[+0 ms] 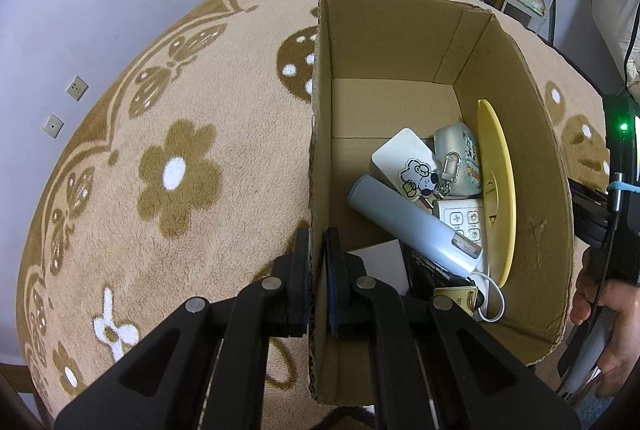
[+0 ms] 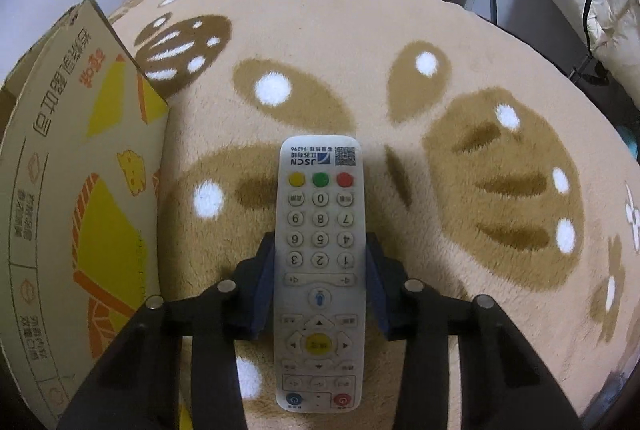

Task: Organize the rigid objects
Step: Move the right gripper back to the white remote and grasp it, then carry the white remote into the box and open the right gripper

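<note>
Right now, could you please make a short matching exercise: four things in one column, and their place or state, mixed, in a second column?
Things:
1. remote control
2. yellow plate
3. left gripper
4. grey-blue bottle

Places or states:
A. stands on edge against the box's right wall
B. shut on the cardboard box wall
C. between the right gripper's fingers
D. lies slanted inside the box

Pairs: 1-C, 2-A, 3-B, 4-D

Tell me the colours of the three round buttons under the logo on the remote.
Yellow, green and red on the remote, left to right as the right wrist view shows them; seen best there.
</note>
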Action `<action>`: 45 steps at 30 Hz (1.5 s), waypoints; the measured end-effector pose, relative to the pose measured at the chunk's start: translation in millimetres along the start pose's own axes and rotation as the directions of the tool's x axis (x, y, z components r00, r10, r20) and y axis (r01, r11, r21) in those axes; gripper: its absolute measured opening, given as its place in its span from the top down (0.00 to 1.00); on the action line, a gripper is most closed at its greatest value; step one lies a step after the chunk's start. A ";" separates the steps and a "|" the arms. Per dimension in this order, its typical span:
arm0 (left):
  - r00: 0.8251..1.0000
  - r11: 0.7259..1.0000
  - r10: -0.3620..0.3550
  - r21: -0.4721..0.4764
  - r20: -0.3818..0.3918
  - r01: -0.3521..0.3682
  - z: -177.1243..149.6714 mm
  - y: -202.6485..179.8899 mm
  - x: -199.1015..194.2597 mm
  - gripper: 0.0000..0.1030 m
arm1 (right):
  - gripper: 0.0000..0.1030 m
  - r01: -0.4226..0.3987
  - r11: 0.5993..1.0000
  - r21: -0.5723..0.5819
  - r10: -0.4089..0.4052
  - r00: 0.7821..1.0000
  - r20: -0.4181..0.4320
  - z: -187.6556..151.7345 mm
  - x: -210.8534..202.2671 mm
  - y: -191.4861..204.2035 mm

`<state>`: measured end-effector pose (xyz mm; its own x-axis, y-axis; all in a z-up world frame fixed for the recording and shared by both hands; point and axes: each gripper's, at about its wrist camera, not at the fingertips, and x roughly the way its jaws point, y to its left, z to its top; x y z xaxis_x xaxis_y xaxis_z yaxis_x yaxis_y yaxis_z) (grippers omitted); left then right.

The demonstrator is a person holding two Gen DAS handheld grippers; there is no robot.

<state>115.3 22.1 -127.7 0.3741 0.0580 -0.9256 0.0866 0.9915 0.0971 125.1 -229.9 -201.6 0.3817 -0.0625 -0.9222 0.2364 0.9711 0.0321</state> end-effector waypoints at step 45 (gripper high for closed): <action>1.000 1.000 0.008 0.004 -0.002 -0.008 -0.5 -2.7 0.1 0.93 | 0.57 -0.423 0.895 -0.142 0.442 0.885 0.146 24.3 -123.4 67.5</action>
<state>114.6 19.5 -128.2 0.3734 0.0662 -0.9253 0.0868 0.9906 0.1059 115.7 -162.3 -76.2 0.5730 0.3403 -0.7455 -0.0771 0.9281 0.3644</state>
